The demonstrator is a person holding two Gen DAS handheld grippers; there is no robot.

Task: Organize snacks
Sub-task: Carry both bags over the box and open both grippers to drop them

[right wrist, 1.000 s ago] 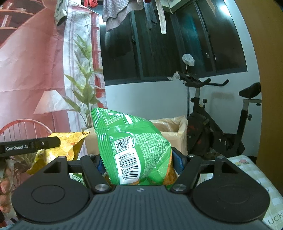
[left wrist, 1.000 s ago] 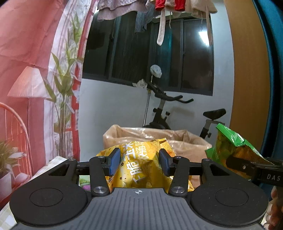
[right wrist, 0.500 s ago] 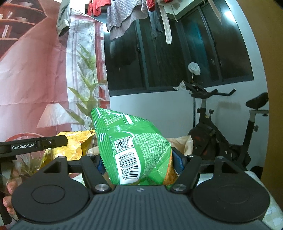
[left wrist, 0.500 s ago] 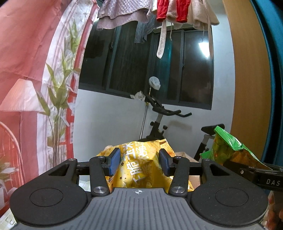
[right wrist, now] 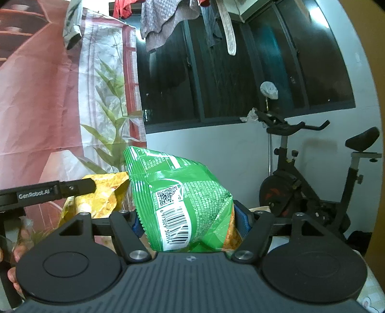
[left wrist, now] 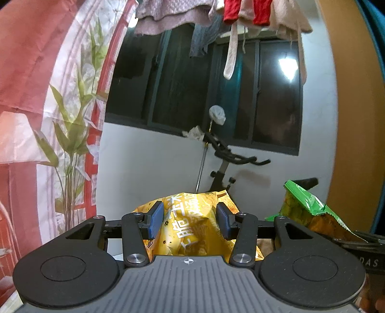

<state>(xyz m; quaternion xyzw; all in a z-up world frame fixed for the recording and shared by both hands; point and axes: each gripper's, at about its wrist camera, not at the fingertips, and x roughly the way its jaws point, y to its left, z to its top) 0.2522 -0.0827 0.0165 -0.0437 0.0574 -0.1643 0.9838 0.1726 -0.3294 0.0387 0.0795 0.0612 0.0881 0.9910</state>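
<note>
two snack bags up in the air, one per gripper, against a room backdrop. behind everything, at nine to eleven o'clock in both views, a big red printed curtain (left wrist: pixel 36 84) with a lamp and bamboo pattern. dark window (right wrist: pixel 240 79) across the upper middle, laundry (left wrist: pixel 216 14) hanging at twelve o'clock above it. exercise bike (right wrist: pixel 300 187) at three o'clock in the right wrist view, only its handlebars and post showing at one o'clock past the bag in the left wrist view.

green snack bag (right wrist: pixel 182 199), barcode side facing the camera, standing tilted with its sealed top toward eleven o'clock, clamped in the right gripper (right wrist: pixel 190 219); blue pads pressed into both sides of the puffy bag, left pad mostly hidden behind it. same bag visible at three o'clock in the left wrist view.

yellow snack bag (left wrist: pixel 187 228) with white lettering, pinched in the left gripper (left wrist: pixel 189 220), blue pads denting its sides. same bag at nine o'clock in the right wrist view, just beside the green one, under a black finger marked genrobot.ai.

fingers of a hand (right wrist: pixel 14 262) at eight o'clock in the right wrist view.
</note>
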